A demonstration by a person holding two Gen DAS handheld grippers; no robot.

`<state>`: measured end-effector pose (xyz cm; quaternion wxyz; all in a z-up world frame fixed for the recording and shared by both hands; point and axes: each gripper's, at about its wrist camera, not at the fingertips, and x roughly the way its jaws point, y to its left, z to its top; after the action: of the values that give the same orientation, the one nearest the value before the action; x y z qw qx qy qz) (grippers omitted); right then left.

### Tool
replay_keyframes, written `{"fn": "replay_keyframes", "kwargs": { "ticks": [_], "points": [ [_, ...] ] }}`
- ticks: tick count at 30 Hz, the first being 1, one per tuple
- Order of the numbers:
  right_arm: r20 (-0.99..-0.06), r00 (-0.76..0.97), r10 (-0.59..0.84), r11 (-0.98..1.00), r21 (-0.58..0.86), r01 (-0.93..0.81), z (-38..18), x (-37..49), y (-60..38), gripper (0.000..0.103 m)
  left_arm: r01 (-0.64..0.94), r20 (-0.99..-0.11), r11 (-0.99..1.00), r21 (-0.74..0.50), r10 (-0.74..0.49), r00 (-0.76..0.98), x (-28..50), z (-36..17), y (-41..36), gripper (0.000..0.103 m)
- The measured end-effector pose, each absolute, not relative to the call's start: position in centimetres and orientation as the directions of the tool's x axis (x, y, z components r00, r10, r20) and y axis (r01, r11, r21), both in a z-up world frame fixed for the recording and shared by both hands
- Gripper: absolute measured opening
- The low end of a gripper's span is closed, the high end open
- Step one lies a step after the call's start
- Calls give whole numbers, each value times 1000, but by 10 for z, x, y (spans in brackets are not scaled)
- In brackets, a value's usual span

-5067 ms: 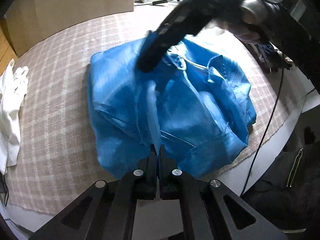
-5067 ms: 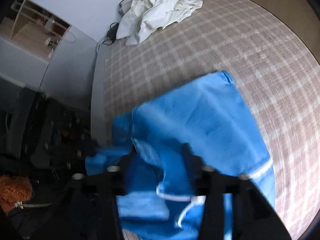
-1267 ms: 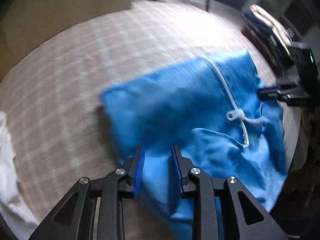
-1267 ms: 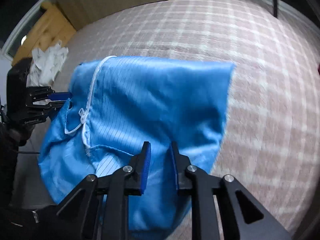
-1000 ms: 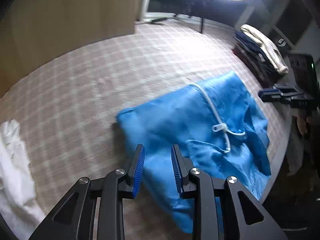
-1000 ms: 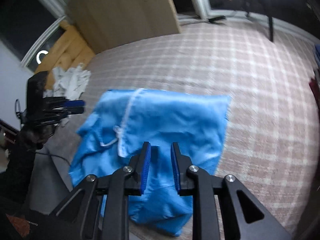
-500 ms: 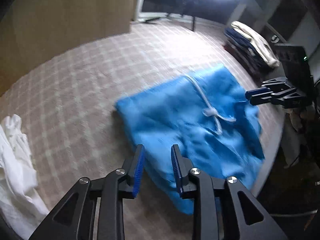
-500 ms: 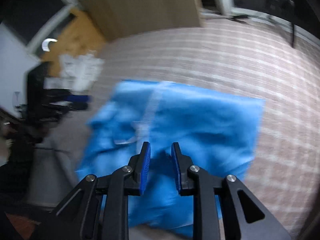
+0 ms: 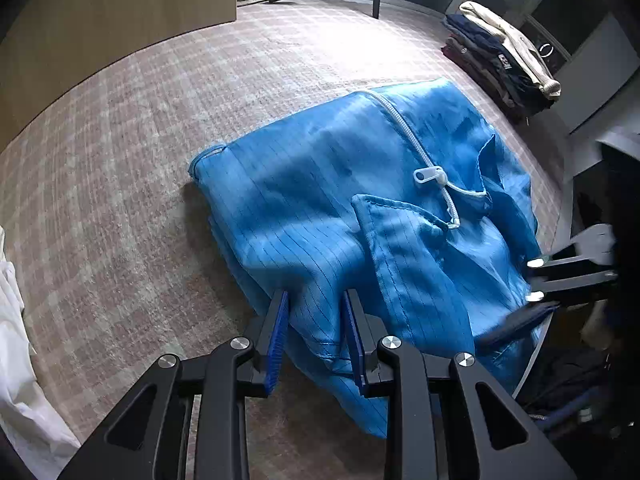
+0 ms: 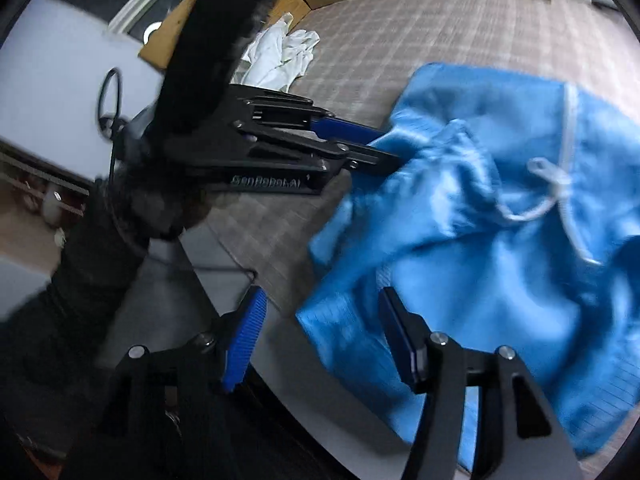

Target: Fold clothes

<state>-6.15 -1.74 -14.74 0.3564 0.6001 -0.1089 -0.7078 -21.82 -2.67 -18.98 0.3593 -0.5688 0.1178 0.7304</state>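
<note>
Checked cloth-covered table (image 9: 132, 128) fills most of the left wrist view, wide bare stretch on its far and left side, curved near edge running down the right under the garment. Blue zip-up garment (image 9: 328, 208) lies bunched near that near-right edge, its lower hem hanging slightly over the rim in the right wrist view (image 10: 500, 280); one folded corner points toward the bare middle of the table. White zipper (image 9: 412, 140) runs down its top face to a white pull tab (image 9: 429, 176), collar flap folded just below it. Stack of folded dark clothes (image 9: 496, 60) with a cream piece on top sits at the far right edge, apart from the garment. White crumpled cloth (image 10: 280, 56) lies at the table's left side, well apart. Left gripper (image 9: 314, 320) comes in low over the near hem, blue pads parted with a fold of fabric between them, not pinched. Right gripper (image 10: 320, 320) sits at the table edge, jaws spread wide, one pad off the table, the other over the hem, grasping nothing. In the right wrist view the left gripper (image 10: 372, 148) is held level by a dark-sleeved hand (image 10: 160, 200), tips touching the garment's edge; view is blurred.
</note>
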Motion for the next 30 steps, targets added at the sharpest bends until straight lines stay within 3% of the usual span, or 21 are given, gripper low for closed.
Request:
{"fn": "replay_keyframes", "kwargs": {
  "ticks": [2, 4, 14, 18, 20, 23, 26, 30],
  "points": [
    [-773, -15, -634, -730, 591, 343, -162, -70, -21, 53, -662, -915, -712, -237, 393, -96, -218, -188, -28, 26],
    [-765, 19, -643, -719, 613, 327, -174, -75, -22, 3, -662, -914, -711, -235, 394, -99, -217, -187, -31, 26],
    [-729, 121, -673, -677, 674, 297, -184, -73, -2, 3, -700, -880, -680, -217, 447, -162, -212, -160, -32, 29],
    [-752, 154, -640, -693, 652, 307, -178, -62, -5, 9, -701, -947, -697, -150, 305, -101, -220, -209, -2, 28],
    [-687, 92, -721, -644, 713, 279, -155, -59, 23, 9, -674, -936, -721, -160, 329, -129, -220, -197, -14, 28],
    [-645, -139, -751, -658, 713, 243, -118, -53, 105, 9, -645, -920, -746, -165, 352, -171, -216, -176, -30, 28],
    [-700, -293, -652, -755, 633, 168, -112, -55, 171, 10, -656, -895, -734, -177, 397, -203, -197, -145, -34, 28],
    [-755, -293, -587, -807, 573, 142, -134, -70, 195, 13, -729, -878, -657, -192, 447, -171, -165, -131, -5, 30]
  ]
}}
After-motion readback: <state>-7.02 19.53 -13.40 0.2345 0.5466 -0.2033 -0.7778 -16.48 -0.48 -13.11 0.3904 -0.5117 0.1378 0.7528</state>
